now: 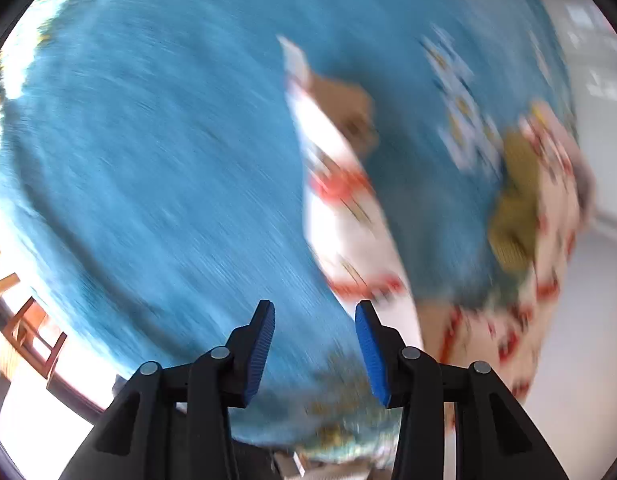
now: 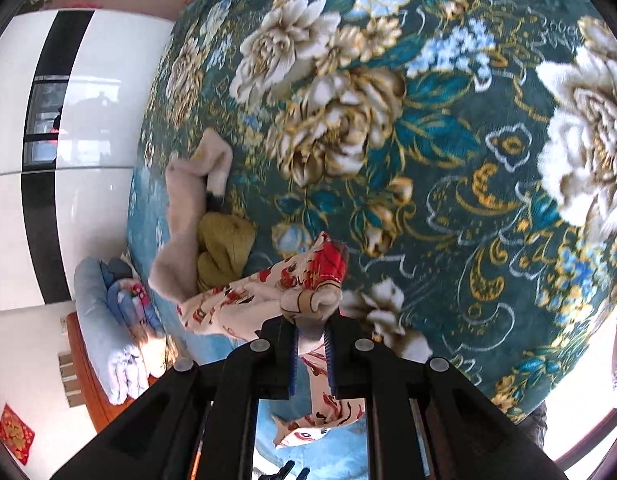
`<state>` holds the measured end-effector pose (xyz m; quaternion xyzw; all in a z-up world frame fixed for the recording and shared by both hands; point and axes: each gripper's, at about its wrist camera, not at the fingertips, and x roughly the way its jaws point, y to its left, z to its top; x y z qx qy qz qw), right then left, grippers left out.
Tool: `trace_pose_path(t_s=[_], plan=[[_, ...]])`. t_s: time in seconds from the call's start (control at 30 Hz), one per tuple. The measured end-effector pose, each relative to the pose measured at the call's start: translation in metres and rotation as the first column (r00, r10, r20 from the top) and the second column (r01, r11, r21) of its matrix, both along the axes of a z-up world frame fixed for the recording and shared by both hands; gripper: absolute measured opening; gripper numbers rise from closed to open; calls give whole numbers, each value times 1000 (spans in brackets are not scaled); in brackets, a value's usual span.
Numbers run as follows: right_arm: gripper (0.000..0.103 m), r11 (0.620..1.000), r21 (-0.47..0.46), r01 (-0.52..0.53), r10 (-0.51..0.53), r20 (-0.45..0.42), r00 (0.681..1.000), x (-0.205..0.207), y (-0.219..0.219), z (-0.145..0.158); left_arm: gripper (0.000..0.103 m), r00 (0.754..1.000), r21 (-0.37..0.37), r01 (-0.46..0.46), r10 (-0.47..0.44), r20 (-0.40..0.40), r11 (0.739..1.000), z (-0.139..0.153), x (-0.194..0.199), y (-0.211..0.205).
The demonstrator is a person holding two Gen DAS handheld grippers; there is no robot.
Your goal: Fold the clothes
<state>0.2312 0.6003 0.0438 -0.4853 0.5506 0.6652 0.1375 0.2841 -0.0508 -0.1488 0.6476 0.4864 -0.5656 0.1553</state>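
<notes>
A cream garment with red prints (image 2: 292, 280) lies bunched on a bed. My right gripper (image 2: 310, 344) is shut on a fold of it, with cloth hanging below the fingers. In the blurred left wrist view the same garment (image 1: 348, 216) stretches across the blue part of the bedspread (image 1: 148, 160). My left gripper (image 1: 314, 344) is open and empty above the bedspread, just left of the garment's edge.
A mustard cloth (image 2: 224, 248) and a pale pink fleece piece (image 2: 188, 208) lie beside the garment on the floral bedspread (image 2: 428, 140). Folded bedding (image 2: 108, 328) is stacked by the wooden headboard. A white and black wardrobe (image 2: 68, 140) stands beyond the bed.
</notes>
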Motion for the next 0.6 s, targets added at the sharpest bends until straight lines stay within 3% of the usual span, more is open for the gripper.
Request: trace_pose_path(t_s=[0.1, 0.3, 0.43, 0.47, 0.6], plan=[[11, 1000, 27, -6, 5, 32, 999, 0, -3, 2, 47, 988, 1, -152, 152, 11, 988, -16, 2, -27], [11, 998, 59, -11, 6, 87, 996, 3, -20, 4, 51, 942, 84, -327, 332, -52, 941, -32, -11, -50], [12, 998, 64, 17, -24, 106, 994, 10, -31, 6, 54, 924, 172, -353, 371, -87, 920, -29, -25, -64], [12, 998, 66, 22, -29, 109, 994, 13, -33, 7, 54, 930, 188, -337, 357, -87, 923, -32, -31, -65], [12, 996, 73, 50, -58, 105, 993, 25, -42, 11, 52, 976, 80, -215, 217, -11, 973, -40, -53, -63]])
